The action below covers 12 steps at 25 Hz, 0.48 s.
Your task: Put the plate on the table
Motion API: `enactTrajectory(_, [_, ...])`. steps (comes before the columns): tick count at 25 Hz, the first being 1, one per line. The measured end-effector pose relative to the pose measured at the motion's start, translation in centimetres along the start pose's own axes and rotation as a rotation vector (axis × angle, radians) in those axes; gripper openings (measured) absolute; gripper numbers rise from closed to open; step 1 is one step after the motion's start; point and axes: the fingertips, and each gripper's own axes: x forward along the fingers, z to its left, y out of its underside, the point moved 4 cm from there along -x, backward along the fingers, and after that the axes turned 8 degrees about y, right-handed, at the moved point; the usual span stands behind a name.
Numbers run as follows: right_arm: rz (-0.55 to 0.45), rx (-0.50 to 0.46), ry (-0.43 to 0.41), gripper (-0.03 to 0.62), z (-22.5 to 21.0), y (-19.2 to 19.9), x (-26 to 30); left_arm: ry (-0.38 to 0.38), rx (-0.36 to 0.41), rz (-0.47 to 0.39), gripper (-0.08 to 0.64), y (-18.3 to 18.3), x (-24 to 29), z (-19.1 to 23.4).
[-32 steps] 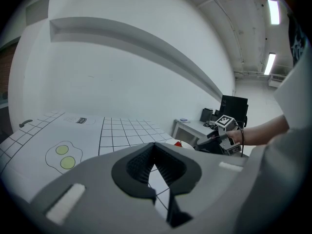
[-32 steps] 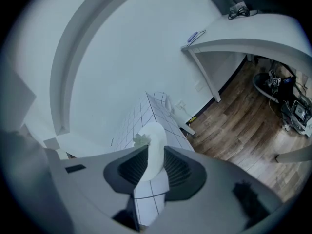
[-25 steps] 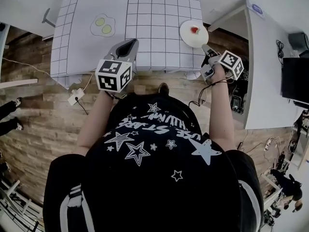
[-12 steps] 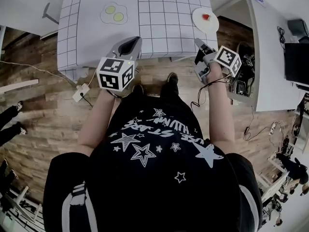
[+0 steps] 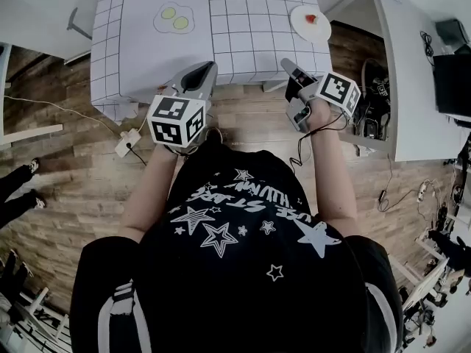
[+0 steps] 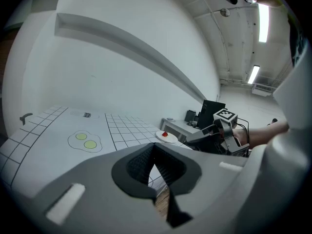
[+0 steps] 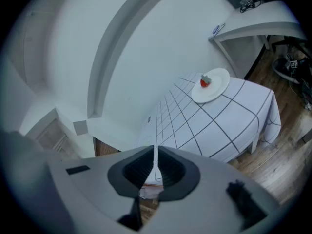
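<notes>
The left tool (image 6: 155, 147) has its jaws pressed together on nothing. The right tool (image 7: 156, 152) shows only a hairline slit and is likewise empty. Both hang by the near edge of the checked worktop (image 5: 243, 35), whose far side is cut off. The plate (image 5: 310, 23) rests on it at one o'clock from the right tool, carrying a small red thing (image 5: 311, 18) too tiny to identify.

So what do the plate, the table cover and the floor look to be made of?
Plate: white, smooth, ceramic or plastic; too small to tell.
Table cover: white cloth printed with a black grid; it hangs in folds at the edges.
Floor: brown wood-look planks with visible seams.
</notes>
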Motion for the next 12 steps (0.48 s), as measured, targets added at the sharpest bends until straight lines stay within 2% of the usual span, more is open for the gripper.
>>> enactTrajectory(4, [0.022, -0.04, -0.047, 0.031, 0.4, 0.3, -1.5, -0.026, 0.002, -0.008, 0.009, 0.1, -0.3, -2.1])
enactTrajectory(12, [0.082, -0.111, -0.095, 0.028, -0.5, 3.1, -6.8, -0.022, -0.001, 0.015, 0.009, 2.7, -0.6, -9.5])
